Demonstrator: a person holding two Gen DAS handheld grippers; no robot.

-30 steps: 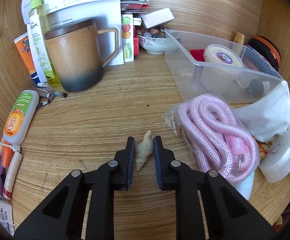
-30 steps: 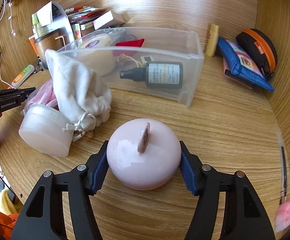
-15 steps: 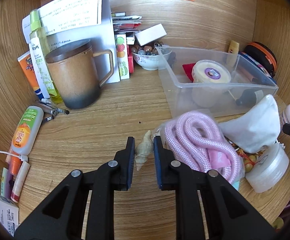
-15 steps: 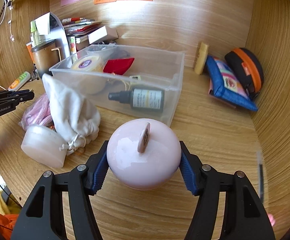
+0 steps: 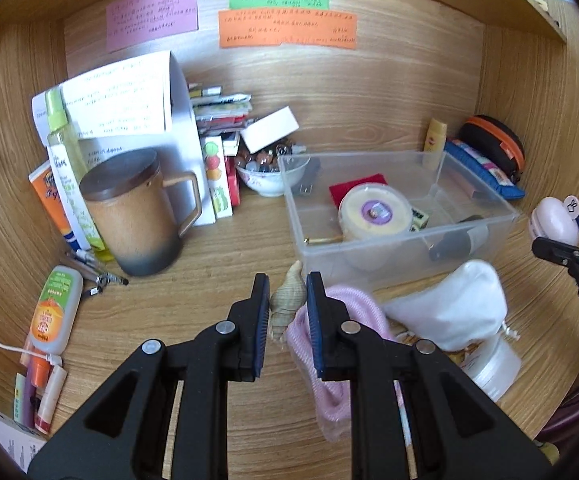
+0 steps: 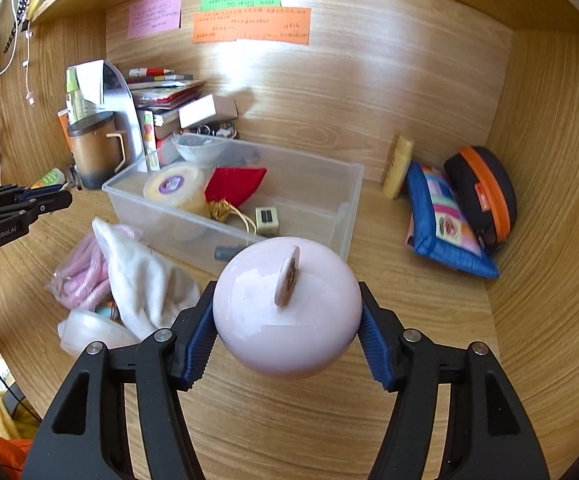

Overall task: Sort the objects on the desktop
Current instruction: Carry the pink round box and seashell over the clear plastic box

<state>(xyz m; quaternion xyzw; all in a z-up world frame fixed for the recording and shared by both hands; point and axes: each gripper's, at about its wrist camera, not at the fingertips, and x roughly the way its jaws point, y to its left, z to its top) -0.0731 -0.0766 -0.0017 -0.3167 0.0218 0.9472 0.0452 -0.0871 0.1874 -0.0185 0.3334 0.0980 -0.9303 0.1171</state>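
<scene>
1. Left wrist view: the left gripper is pinching a small beige spiral seashell between its blue pads, and the jaws are standing almost together with only the shell in the gap. The shell is hanging above the wooden desk, just before the near left corner of the clear plastic bin.
2. In the same view the bin's top is lying open – a round lidded tub and a red pouch are sitting inside, and bare floor is showing beside them at its right end. A pink rope bundle and a white cloth bag are crowding the bin's front wall, while the desk between the brown mug and the bin is lying bare.
3. At the right edge of this view the right gripper is showing with the pink thing in it.
4. Right wrist view: the right gripper is holding a round pink ball-shaped object with a small flat tab on top; the jaws are standing about half open, the pads pressing its two sides.
5. The ball is being held clear of the desk, in front of the bin's near long wall. To its right the wood is bare as far as the blue pouch – to its left the cloth bag and rope are filling the space.
</scene>
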